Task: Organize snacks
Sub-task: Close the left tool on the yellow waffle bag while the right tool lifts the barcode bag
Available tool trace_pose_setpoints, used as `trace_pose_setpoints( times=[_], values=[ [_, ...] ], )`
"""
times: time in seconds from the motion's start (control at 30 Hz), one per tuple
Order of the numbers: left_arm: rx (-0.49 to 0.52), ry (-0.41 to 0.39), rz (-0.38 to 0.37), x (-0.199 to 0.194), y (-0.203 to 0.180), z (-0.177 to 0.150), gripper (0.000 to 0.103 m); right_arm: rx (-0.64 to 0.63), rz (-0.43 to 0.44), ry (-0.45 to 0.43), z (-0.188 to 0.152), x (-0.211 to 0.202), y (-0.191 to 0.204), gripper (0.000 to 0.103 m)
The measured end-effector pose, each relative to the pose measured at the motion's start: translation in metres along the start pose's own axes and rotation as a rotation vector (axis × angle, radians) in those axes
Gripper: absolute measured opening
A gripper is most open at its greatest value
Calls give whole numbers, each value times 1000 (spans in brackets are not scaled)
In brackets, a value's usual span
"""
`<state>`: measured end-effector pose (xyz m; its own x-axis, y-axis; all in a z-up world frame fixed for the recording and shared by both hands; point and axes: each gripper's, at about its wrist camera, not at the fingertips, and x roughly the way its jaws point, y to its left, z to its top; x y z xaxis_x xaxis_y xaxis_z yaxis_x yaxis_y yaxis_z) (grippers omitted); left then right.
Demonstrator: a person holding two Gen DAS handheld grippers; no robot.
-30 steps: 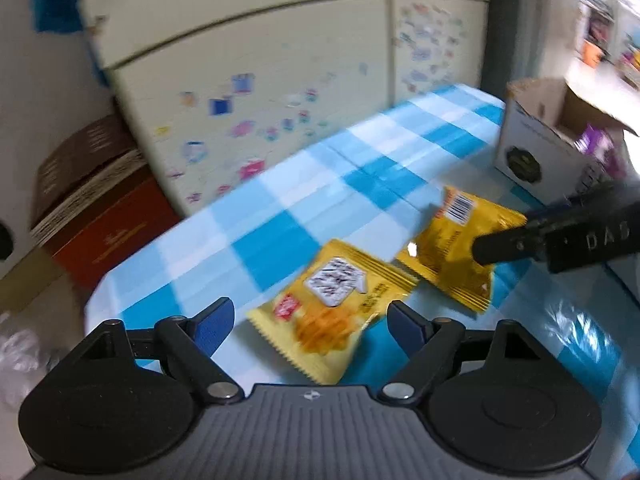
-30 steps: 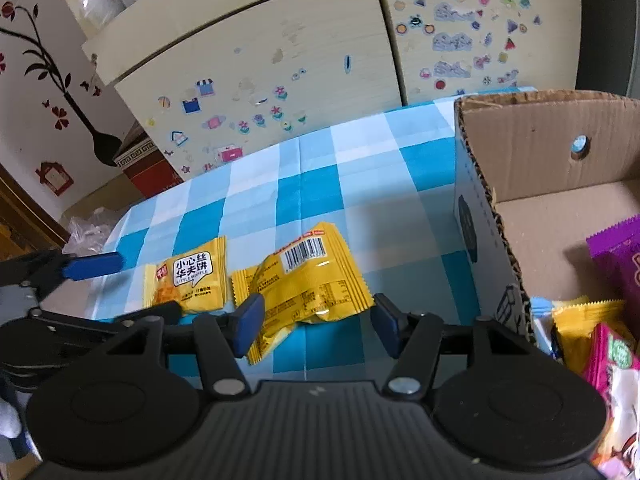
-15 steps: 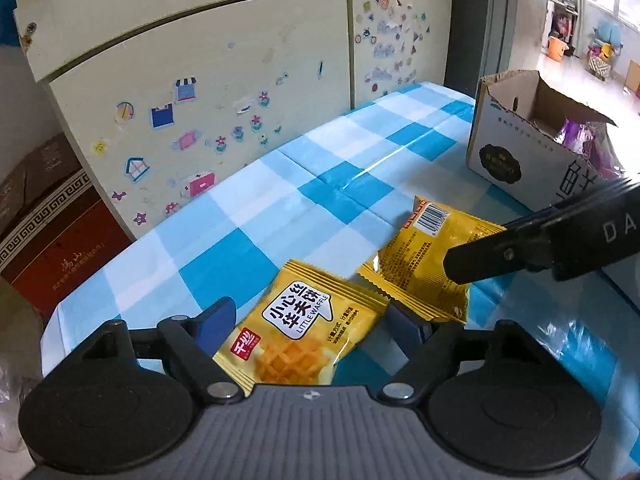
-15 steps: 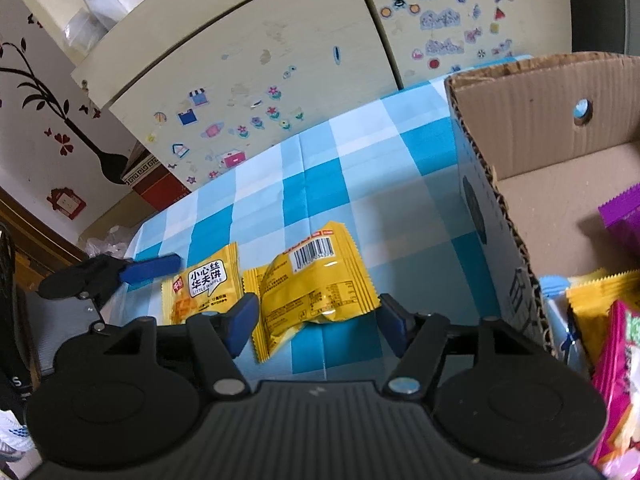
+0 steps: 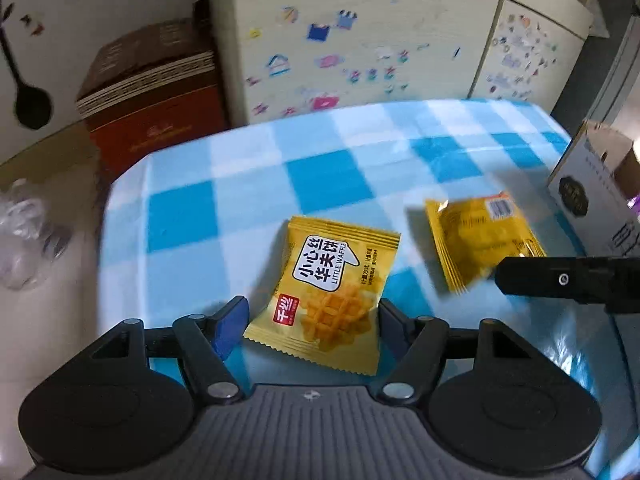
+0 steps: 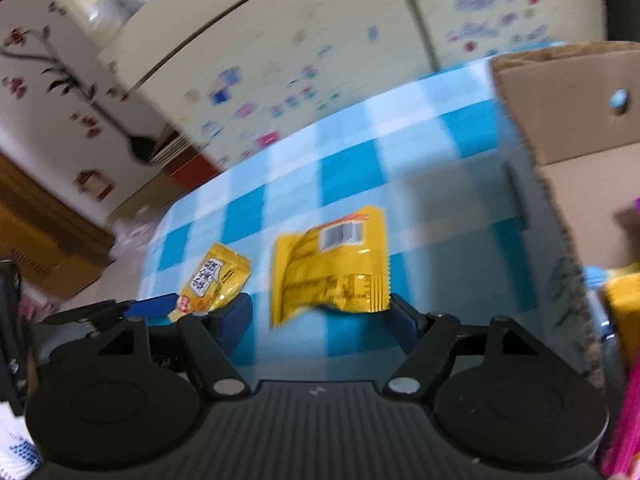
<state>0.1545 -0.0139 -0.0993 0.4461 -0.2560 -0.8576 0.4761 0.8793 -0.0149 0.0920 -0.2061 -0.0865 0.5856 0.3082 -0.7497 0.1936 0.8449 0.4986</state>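
Here two yellow snack packets lie on a blue-and-white checked tablecloth (image 5: 320, 172). The left gripper (image 5: 312, 318) hangs low over the near one, a waffle packet (image 5: 330, 292) printed "LITTLE WAFFLE" with a waffle pictured on its face. Its jaws are spread wide, one blue fingertip on each side of the packet's lower edge; the right fingertip sits just at the wrapper's corner, though I cannot tell whether it touches. The packet lies flat, face up.

To its right, apart from it, lies the second packet (image 5: 482, 244), barcode side up and slightly blurred. The right gripper (image 6: 320, 314) straddles this barcode packet (image 6: 330, 264) with its jaws also wide. In the right wrist view the wrapper looks crumpled and its near edge seems to sit between the blue pads (image 6: 236, 318), but motion blur makes contact uncertain. One dark finger of that gripper shows in the left wrist view, its tip at the packet's near right corner.

A cardboard box (image 6: 560, 96) stands open on the cloth just right of the barcode packet, with bright wrappers (image 6: 622, 300) visible inside at the frame edge. Behind the table runs a cream cabinet (image 5: 360, 40) dotted with stickers, and a brown and red carton (image 5: 152, 92) sits beside it.
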Motion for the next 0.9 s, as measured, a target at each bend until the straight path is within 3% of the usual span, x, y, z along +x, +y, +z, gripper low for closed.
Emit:
trace_pose_setpoints(
  times=[0.13, 0.27, 0.4, 0.5, 0.7, 0.9],
  values=[
    [-37, 18, 7, -9, 1, -10, 75, -82, 52, 43, -2, -4, 13, 74],
    [60, -19, -1, -13, -1, -12, 76, -230, -35, 7, 0, -12, 28, 74],
    [68, -60, -28, -16, -4, -6, 86, -360, -126, -2, 4, -15, 35, 74],
    [71, -53, -45, -12, -7, -3, 87, -413, -158, 10, 10, -20, 36, 74],
    [138, -35, -50, 2, -16, -1, 89, -333, -56, -30, 29, -12, 27, 78],
    [122, -33, -69, 4, -11, -1, 91, -268, -35, -46, 38, 16, 20, 82]
  ],
)
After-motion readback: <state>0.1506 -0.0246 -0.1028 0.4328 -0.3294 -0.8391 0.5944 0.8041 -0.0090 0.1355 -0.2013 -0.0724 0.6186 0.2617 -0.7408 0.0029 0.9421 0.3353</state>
